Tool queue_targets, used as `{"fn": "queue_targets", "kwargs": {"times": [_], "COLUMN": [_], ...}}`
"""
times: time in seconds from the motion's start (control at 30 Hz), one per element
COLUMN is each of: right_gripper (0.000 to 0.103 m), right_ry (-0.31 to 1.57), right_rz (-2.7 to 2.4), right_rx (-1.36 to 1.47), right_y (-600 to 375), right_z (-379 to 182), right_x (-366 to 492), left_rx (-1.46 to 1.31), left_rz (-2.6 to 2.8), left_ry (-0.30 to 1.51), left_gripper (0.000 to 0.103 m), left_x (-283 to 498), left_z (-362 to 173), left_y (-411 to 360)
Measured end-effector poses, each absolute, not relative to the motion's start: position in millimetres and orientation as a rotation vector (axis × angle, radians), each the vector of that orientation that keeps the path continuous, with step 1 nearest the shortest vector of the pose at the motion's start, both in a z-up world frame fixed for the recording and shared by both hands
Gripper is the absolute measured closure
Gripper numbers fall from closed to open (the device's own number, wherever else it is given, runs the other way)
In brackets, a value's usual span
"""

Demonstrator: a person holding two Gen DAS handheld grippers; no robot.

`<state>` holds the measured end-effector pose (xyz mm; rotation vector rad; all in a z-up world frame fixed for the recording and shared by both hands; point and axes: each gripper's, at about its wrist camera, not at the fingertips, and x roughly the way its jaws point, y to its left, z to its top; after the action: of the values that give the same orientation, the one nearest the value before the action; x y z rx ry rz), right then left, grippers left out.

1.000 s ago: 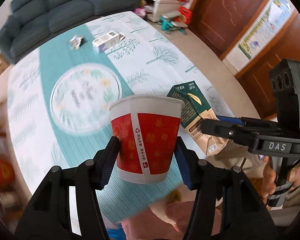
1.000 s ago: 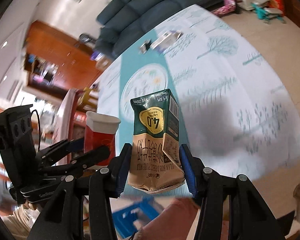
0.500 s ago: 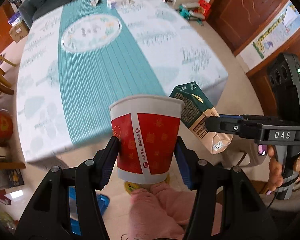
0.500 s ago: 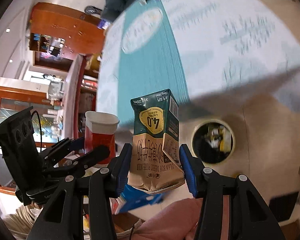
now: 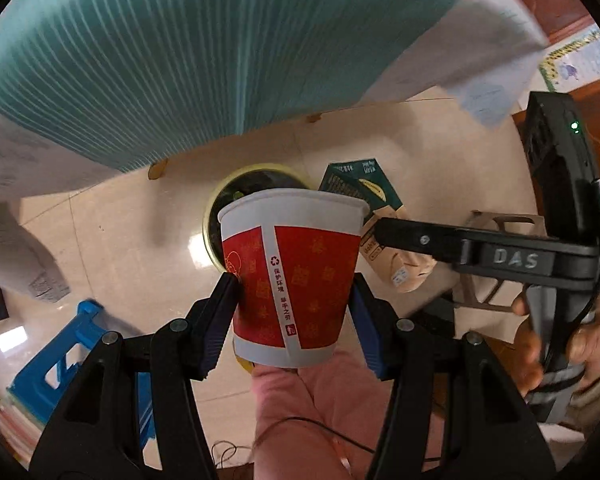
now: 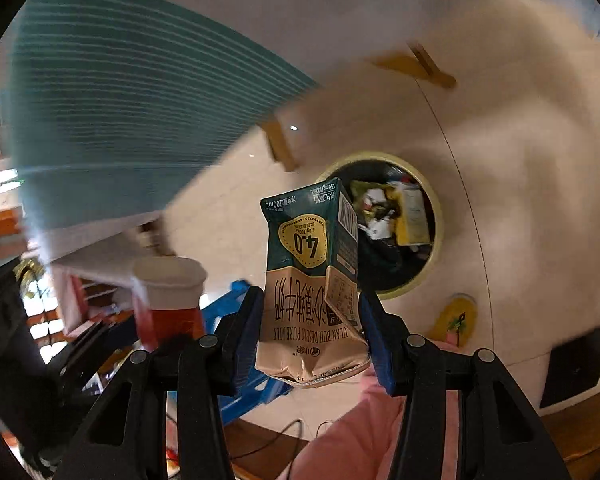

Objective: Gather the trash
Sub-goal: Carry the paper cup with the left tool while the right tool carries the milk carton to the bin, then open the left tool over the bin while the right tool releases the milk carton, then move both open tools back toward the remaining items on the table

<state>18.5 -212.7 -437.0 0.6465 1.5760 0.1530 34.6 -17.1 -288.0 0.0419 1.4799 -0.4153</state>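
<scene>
Above the floor bin (image 6: 436, 216), the left gripper (image 5: 296, 300) clamps a cup (image 5: 292, 280) and the right gripper (image 6: 312, 332) clamps a crushed carton (image 6: 312, 280), both held out over it, probably for dropping in

Bin (image 6: 436, 240) mouth lies open beyond the carton (image 6: 312, 280), partly filled with trash; table edge (image 5: 260, 120) and legs (image 6: 280, 144) overhang nearby, blue stool (image 5: 60, 352) stands left on bare floor.

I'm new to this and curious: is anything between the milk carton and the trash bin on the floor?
No. In the right wrist view the milk carton, clamped by the right gripper, overlaps the trash bin rim, with nothing between them.
</scene>
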Motion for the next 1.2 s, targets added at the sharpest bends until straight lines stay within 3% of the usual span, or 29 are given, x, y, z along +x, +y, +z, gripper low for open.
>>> {"fn": "queue_targets", "kwargs": {"times": [0.2,0.33,0.4,0.43,0.5,0.83,1.2], "right_gripper": [0.049,0.015,0.015,0.015,0.015,0.015,0.015], "right_ry": [1.639,1.656,1.637,1.631,1.623,1.538,1.437], "right_rz": [0.091,0.052,0.052,0.050,0.046,0.050,0.122], "right_rx": [0.621,0.607,0.613,0.609,0.616,0.519,0.458], "right_y": [-202,-205,-211,-213,-212,-212,-199], "right_z": [-515,-535,-534,-532,-526,-469,-325], "right_x": [31,35,34,32,25,17,-2], "left_rx": [0.047,0.023,0.033,0.046,0.053,0.067,0.019], "left_rz": [-0.340,-0.314,-0.300,-0.295,-0.294,-0.254,-0.234], "left_ry": [1.510,1.560,1.549,1.544,1.543,1.460,1.419], "left_gripper": [0.049,0.049,0.047,0.045,0.026,0.022,0.022], "left_x": [43,45,45,48,44,50,20], "left_z": [-384,-424,-434,-435,-437,-402,-289], "left_y": [-18,-22,-22,-25,-27,-14,19]}}
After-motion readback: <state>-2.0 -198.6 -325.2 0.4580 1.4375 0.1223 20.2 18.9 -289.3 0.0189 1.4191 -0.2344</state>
